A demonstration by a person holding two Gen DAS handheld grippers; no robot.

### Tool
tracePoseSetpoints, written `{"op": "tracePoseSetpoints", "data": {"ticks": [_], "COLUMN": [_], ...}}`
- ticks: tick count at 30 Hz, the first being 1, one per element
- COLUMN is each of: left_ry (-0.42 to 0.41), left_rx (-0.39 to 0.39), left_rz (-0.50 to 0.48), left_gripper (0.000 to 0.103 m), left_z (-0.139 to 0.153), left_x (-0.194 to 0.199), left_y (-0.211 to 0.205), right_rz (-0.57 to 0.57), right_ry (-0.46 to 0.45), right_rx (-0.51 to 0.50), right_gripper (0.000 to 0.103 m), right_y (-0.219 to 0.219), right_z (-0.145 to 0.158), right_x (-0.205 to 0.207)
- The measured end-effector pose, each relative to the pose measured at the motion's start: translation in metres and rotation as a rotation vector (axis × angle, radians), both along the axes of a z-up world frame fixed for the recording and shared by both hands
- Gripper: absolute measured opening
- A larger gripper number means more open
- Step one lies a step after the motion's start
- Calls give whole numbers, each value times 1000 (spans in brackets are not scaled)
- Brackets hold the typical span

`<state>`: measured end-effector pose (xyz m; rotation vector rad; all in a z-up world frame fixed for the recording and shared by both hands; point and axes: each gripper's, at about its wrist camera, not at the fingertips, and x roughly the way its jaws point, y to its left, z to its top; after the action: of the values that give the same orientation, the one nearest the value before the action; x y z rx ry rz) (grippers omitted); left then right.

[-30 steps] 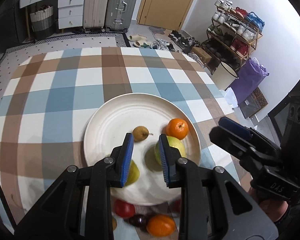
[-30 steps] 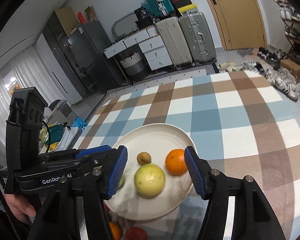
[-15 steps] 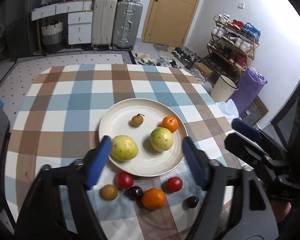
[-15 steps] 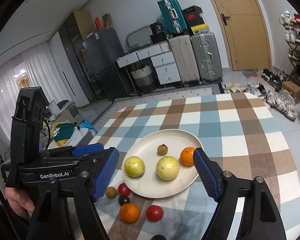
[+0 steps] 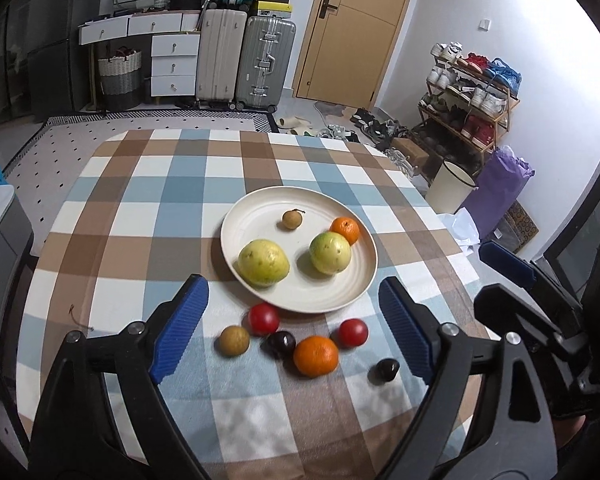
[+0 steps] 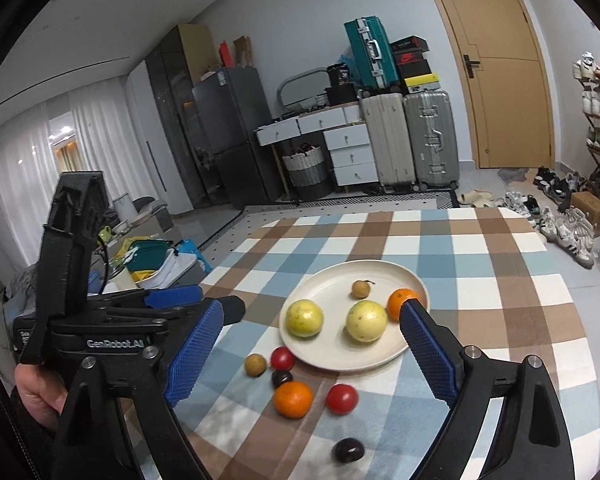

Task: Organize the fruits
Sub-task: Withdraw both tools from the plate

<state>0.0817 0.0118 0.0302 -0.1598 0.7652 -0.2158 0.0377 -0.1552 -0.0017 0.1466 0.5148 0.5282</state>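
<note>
Tabletop [image 5: 172,184]: covered by a checked cloth in blue, brown and white squares.
Plate [image 5: 260,208]: round, cream, near the middle of the cloth; holding four fruits.
Left guava [image 5: 263,262]: large, yellow-green, speckled skin; on the plate's near left part.
Right guava [image 5: 330,253]: paler green-yellow, round; beside the first, touching or nearly touching a small orange [image 5: 345,230] at the plate's right edge.
Longan [image 5: 291,219]: small, tan, with a short stem; alone toward the plate's far side.
Loose fruits: on the cloth just in front of the plate, clustered.
Cluster: a tan round fruit [image 5: 234,340], two red tomato-like fruits [image 5: 263,319] [image 5: 353,332], a dark plum-like fruit [image 5: 281,344], a larger orange [image 5: 315,356].
Dark fruit [image 5: 387,370]: small, nearly black, apart from the cluster at the right.
Left gripper [image 5: 296,332]: blue ribbed jaws spread wide and opening, nothing gripped, above the loose fruits.
Right gripper [image 6: 310,356]: jaws likewise wide and opening, gripping nothing.
</note>
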Motion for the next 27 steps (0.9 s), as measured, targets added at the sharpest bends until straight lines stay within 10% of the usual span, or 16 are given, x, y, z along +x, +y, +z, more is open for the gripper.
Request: {"op": "tracePoseSetpoints", "data": {"ticks": [27], "left_ry": [42], "left_rx": [21], "left_rz": [136], "left_gripper": [102], "left_z": [-69], "left_x": [-64], "left_y": [41], "right_rz": [23], "right_ry": [66], "right_rx": [-72], "right_gripper": [92], "right_y": [29], "right_z": [-53], "right_x": [-37]}}
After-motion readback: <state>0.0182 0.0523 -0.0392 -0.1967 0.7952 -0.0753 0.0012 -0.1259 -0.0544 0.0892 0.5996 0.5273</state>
